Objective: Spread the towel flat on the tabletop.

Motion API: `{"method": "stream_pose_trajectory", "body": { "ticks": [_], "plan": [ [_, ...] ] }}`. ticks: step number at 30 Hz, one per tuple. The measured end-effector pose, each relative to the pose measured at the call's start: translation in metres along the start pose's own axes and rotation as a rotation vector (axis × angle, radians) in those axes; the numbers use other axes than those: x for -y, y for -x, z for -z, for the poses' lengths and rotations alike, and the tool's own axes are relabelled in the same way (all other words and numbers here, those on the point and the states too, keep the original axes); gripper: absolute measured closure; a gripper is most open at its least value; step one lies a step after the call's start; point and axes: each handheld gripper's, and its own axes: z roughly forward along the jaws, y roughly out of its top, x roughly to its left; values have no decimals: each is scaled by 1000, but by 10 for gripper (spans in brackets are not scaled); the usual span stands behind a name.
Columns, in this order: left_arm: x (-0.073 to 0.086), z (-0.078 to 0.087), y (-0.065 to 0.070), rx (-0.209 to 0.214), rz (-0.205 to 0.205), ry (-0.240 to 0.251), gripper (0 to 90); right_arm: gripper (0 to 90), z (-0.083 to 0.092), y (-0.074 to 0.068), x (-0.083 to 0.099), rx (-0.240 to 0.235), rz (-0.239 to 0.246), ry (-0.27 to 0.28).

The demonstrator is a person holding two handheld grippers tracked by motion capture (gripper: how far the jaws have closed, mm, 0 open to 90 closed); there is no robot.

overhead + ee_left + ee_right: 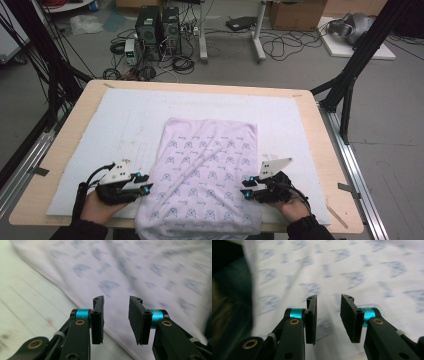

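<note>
Step in hand, as I read it: folding the cloth (205, 170), a pale printed piece lying folded on the white mat (125, 125) of the bench (75, 125), its near edge hanging a bit over the bench front.

Left hand-held gripper (145, 184): jaws apart w/ nothing between them. In the left gripper view the cloth's edge runs diagonally just ahead of and under the pads, bare mat off to the gripper's left. No contact visible.

Right hand-held gripper (246, 186): jaws also apart, empty. In the right gripper view cloth lies right beneath and ahead of the pads; a dark sleeve sits off to its left. It hovers over the cloth's right near part, pointing inward toward the other gripper.

So both sit at opposite sides of the cloth's near end, facing each other, neither clamped. Looks like a between-grips moment.

Next move prob. calls for: each gripper dropping to its side edge, one pad under the layers, closing on all layers together, then lifting evenly so the fold doesn't skew or drag the cloth off the bench.
</note>
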Motion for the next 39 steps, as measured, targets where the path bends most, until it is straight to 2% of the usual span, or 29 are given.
{"method": "stream_pose_trajectory", "body": {
  "ticks": [2,4,6,8,9,11,12,14,17,20,22,24,28,30,35,39],
  "plan": [
    [-10,-9,-13,-20,25,7,730,662,-2,10,-3,29,-20,-2],
    [-18,-20,-28,-7,25,13,834,652,-3,20,-7,49,-29,4],
    [-23,-32,-36,-23,38,10,825,631,-3,29,-10,52,-46,22],
    [-22,-44,-40,-33,65,-16,705,621,-4,35,-11,66,-45,40],
    [-20,-48,-42,-36,64,-39,686,620,-5,38,-11,59,-50,49],
    [-18,-57,-43,-49,64,-102,711,618,-9,44,-10,65,-56,43],
    [-18,-59,-41,-74,53,-107,752,612,-10,45,-10,67,-60,39],
    [-18,-58,-40,-90,42,-114,824,593,-12,48,-9,69,-66,36],
    [-18,-55,-40,-98,40,-126,833,581,-14,46,-10,69,-59,26],
    [-17,-52,-38,-109,44,-125,782,563,-14,44,-11,77,-42,23],
    [-15,-50,-37,-101,51,-98,722,543,-13,44,-11,84,-46,32],
    [-12,-49,-38,-92,67,-101,664,535,-11,44,-12,94,-55,47],
    [-13,-42,-41,-90,100,-39,595,506,-6,49,-15,111,-74,94],
    [-13,-40,-43,-91,109,-17,586,500,-7,51,-16,122,-76,95],
    [-13,-42,-44,-96,113,-1,583,491,-10,53,-16,139,-81,77],
    [-16,-50,-48,-106,119,-11,627,494,-13,52,-17,135,-73,66]
  ]
}}
